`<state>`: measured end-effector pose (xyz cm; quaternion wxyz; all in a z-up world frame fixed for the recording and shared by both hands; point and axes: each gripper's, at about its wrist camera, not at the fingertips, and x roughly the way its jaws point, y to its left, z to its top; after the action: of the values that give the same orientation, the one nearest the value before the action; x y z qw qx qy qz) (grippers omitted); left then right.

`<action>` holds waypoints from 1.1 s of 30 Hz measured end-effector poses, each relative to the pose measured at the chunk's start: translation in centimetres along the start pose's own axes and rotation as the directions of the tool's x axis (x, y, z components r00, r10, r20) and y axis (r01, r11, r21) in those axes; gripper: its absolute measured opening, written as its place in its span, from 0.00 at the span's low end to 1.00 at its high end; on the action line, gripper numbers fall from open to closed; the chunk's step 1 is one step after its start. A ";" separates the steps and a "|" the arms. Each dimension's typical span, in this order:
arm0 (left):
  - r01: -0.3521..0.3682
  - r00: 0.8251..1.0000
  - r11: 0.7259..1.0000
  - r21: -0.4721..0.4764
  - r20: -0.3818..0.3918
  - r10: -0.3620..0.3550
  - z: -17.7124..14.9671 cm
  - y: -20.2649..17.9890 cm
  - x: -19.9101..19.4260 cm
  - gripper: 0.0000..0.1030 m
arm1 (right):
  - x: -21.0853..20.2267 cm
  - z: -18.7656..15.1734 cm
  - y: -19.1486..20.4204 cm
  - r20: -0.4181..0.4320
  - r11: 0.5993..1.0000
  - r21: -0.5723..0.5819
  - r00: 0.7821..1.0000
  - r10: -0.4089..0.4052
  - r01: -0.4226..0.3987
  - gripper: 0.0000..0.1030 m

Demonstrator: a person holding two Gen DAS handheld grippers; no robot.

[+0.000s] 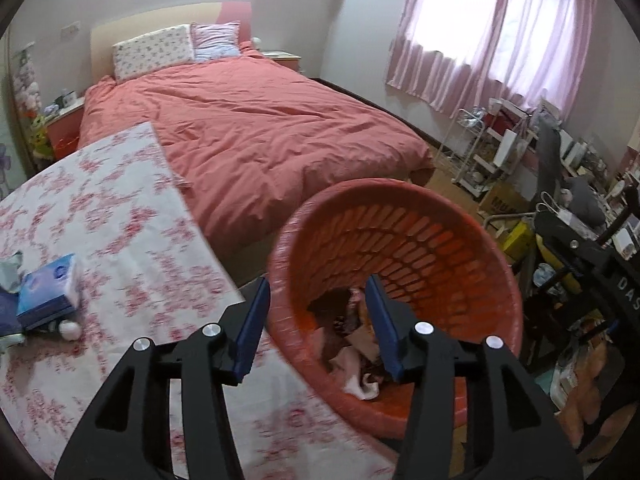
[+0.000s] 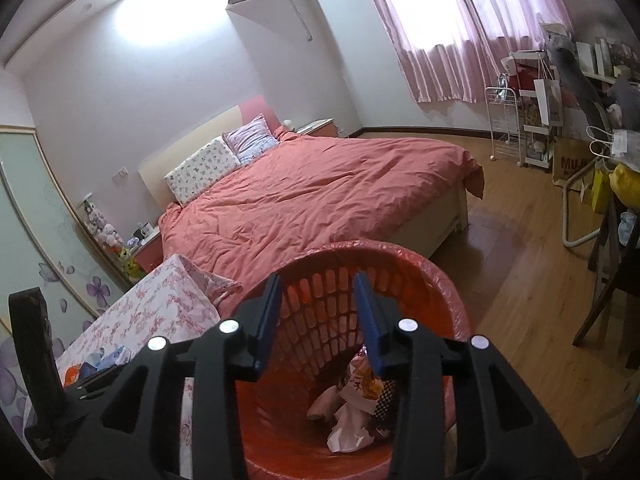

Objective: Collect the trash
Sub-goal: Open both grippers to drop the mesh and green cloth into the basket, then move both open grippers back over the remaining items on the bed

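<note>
1. Bedroom scene, viewed along both pairs of tongs: a table (image 1: 120,216) under a pink floral cloth stands beside a bed (image 1: 248,128) with a salmon duvet.
2. Left gripper (image 1: 318,332): blue-padded jaws spread apart, nothing between them; it hangs over the table's edge where the red basket's near rim meets it, one finger outside the rim, the other over the opening.
3. Right gripper (image 2: 316,320): jaws likewise parted and empty, poised above the basket mouth.
4. Red basket (image 1: 400,240): slatted plastic bin with a red liner, just beside the table's edge, between table and bed foot; it appears tilted in the left wrist view.
5. Trash (image 2: 352,408): crumpled pink tissue and printed wrappers lie at the basket's bottom, partly hidden by the right finger in each view.
6. Tissue box (image 1: 50,290): blue, near the table's left edge, with a small white object touching its near side.
7. Surroundings: floral pillows (image 1: 154,50) at the headboard, pink curtains (image 1: 492,32) over the window, white wire rack (image 2: 504,124) and a cluttered shelf along the right wall, wooden floor (image 2: 520,272).
</note>
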<state>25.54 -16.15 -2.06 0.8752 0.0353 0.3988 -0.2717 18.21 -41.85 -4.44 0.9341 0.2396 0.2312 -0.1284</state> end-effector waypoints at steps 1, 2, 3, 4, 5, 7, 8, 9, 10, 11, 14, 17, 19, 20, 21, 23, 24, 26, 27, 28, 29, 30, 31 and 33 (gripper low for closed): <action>-0.008 1.000 1.000 -0.004 0.000 0.008 0.1 0.3 0.0 0.49 | 0.0 0.1 0.1 -0.001 1.000 -0.004 1.000 0.000 0.000 0.39; -0.020 1.000 1.000 -0.011 -0.001 0.020 0.0 0.7 -0.2 0.49 | 0.0 0.0 0.4 -0.003 1.000 -0.012 1.000 -0.001 0.001 0.39; -0.025 1.000 1.000 -0.014 -0.002 0.025 0.0 1.2 0.0 0.49 | 0.1 0.1 0.4 -0.005 1.000 -0.017 1.000 -0.001 0.001 0.39; -0.031 1.000 0.999 -0.017 -0.002 0.031 -0.1 1.5 0.0 0.49 | 0.2 0.0 0.8 -0.010 1.000 -0.026 1.000 -0.002 0.002 0.40; -0.039 0.999 0.999 -0.021 -0.002 0.039 -0.2 1.8 -0.2 0.49 | 0.1 0.0 0.9 -0.012 1.000 -0.029 1.000 0.000 -0.001 0.40; -0.053 0.999 0.998 -0.028 -0.001 0.053 -0.4 2.5 -0.5 0.49 | 0.2 -0.1 1.5 -0.019 0.999 -0.043 1.000 0.002 -0.003 0.41; -0.066 0.998 0.997 -0.033 0.001 0.066 -0.5 2.9 -0.7 0.49 | 0.1 -0.1 1.7 -0.020 0.999 -0.050 1.000 0.002 -0.003 0.42; -0.072 0.997 0.997 -0.037 0.002 0.072 -0.6 3.3 -0.8 0.49 | 0.1 -0.2 1.9 -0.020 0.998 -0.057 1.000 0.002 -0.003 0.43; -0.080 0.997 0.996 -0.045 0.005 0.080 -0.7 3.8 -1.1 0.50 | 0.1 -0.3 2.3 -0.021 0.998 -0.065 1.000 0.002 -0.003 0.43; -0.088 0.996 0.995 -0.051 0.007 0.088 -0.7 4.2 -1.4 0.50 | 0.0 -0.4 2.7 -0.023 0.997 -0.072 1.000 0.004 -0.006 0.43; -0.115 0.993 0.991 -0.069 0.015 0.116 -0.9 5.7 -2.1 0.51 | 0.1 -0.6 3.9 -0.033 0.995 -0.095 0.999 0.014 -0.017 0.44; -0.141 0.989 0.986 -0.089 0.024 0.143 -1.1 7.4 -3.0 0.51 | 0.1 -0.9 5.2 -0.042 0.992 -0.120 0.999 0.023 -0.028 0.45; -0.157 0.987 0.982 -0.101 0.027 0.160 -1.4 8.3 -3.5 0.52 | 0.1 -1.1 6.1 -0.048 0.989 -0.140 0.998 0.030 -0.037 0.45; -0.168 0.985 0.980 -0.109 0.029 0.172 -1.5 8.9 -3.8 0.52 | 0.1 -1.2 6.5 -0.051 0.988 -0.147 0.998 0.034 -0.041 0.45; -0.179 0.983 0.977 -0.115 0.031 0.183 -1.6 9.5 -4.1 0.52 | 0.1 -1.3 6.9 -0.054 0.987 -0.152 0.998 0.038 -0.046 0.45; -0.200 0.978 0.972 -0.126 0.034 0.206 -1.9 10.7 -4.8 0.52 | 0.0 -1.5 8.0 -0.062 0.984 -0.167 0.997 0.050 -0.060 0.45; -0.211 0.976 0.968 -0.133 0.035 0.217 -2.1 11.3 -5.1 0.52 | 0.0 -1.7 8.6 -0.067 0.982 -0.177 0.996 0.057 -0.068 0.46; -0.229 0.971 0.962 -0.148 0.036 0.237 -2.4 12.5 -5.7 0.52 | 0.1 -1.9 9.7 -0.076 0.978 -0.195 0.995 0.066 -0.080 0.47; -0.237 0.969 0.959 -0.158 0.036 0.245 -2.6 13.2 -6.0 0.52 | 0.2 -2.1 10.4 -0.084 0.974 -0.206 0.994 0.073 -0.089 0.47; -0.244 0.967 0.955 -0.166 0.036 0.253 -2.7 13.8 -6.3 0.52 | 0.3 -2.2 10.9 -0.089 0.972 -0.214 0.993 0.078 -0.095 0.48; -0.254 0.964 0.951 -0.175 0.037 0.264 -2.9 14.4 -6.7 0.52 | 0.3 -2.5 11.7 -0.096 0.968 -0.227 0.992 0.084 -0.104 0.48; -0.265 0.960 0.947 -0.184 0.038 0.276 -3.0 15.1 -7.1 0.52 | 0.5 -2.7 12.5 -0.104 0.965 -0.238 0.990 0.090 -0.113 0.48; -0.271 0.958 0.944 -0.190 0.039 0.283 -3.2 15.6 -7.4 0.52 | 0.5 -3.0 13.2 -0.112 0.961 -0.248 0.989 0.098 -0.123 0.49; -0.289 0.952 0.935 -0.207 0.041 0.304 -3.5 16.7 -8.2 0.52 | 0.6 -3.5 14.6 -0.126 0.953 -0.270 0.986 0.110 -0.141 0.50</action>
<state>27.17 2.68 -1.16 0.9191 -0.0022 0.3820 -0.0966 22.58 -27.70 -1.80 0.9506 0.1272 0.2822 -0.0217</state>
